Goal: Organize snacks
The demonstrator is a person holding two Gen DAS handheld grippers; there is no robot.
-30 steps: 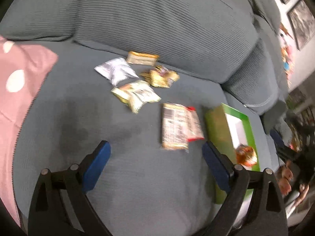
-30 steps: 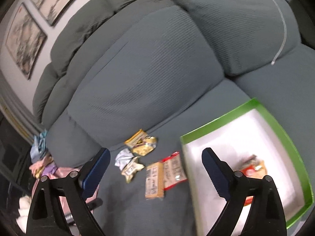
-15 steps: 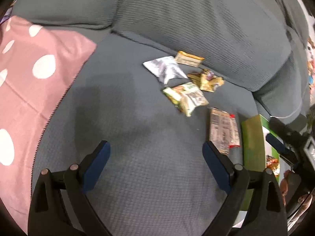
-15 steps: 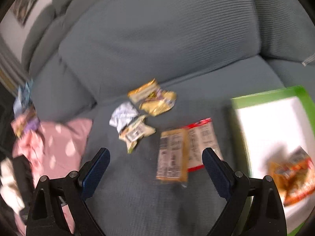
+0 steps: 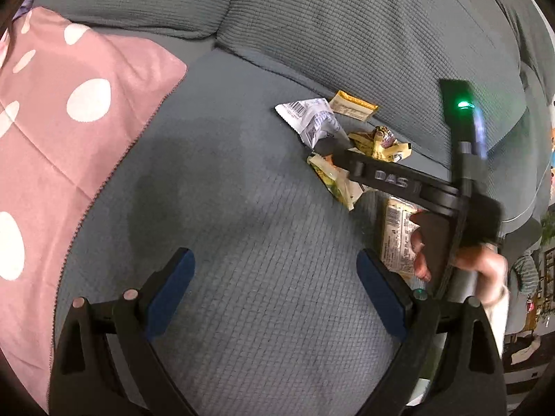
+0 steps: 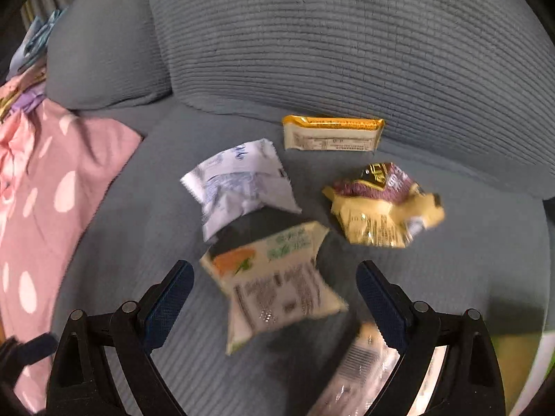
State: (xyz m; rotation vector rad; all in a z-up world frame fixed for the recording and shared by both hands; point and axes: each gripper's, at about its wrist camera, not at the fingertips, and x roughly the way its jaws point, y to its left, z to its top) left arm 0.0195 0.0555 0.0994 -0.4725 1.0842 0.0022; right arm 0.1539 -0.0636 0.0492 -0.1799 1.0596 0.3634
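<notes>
A grey-blue sofa seat holds a loose cluster of snack packets, seen from two handheld grippers. The landmark is the white crumpled packet near the middle of the seat.

Behind it, against the ribbed back cushion, lies an orange-edged bar wrapper. To its right sits a crumpled yellow and purple packet. Just in front of it, touching or nearly touching, lies a cream packet with green and orange print. Further front and right, a long bar packet is blurred and partly hidden. Far to its left lies a pink cloth with white dots.

The right gripper hovers over the cream packet, jaws spread wide, holding nothing; its blue fingers flank the packet.

The left gripper hangs above bare seat, in front and to the left of the white packet, jaws wide and empty. From its view, the right gripper's black body reaches across the packets, held by a hand.
</notes>
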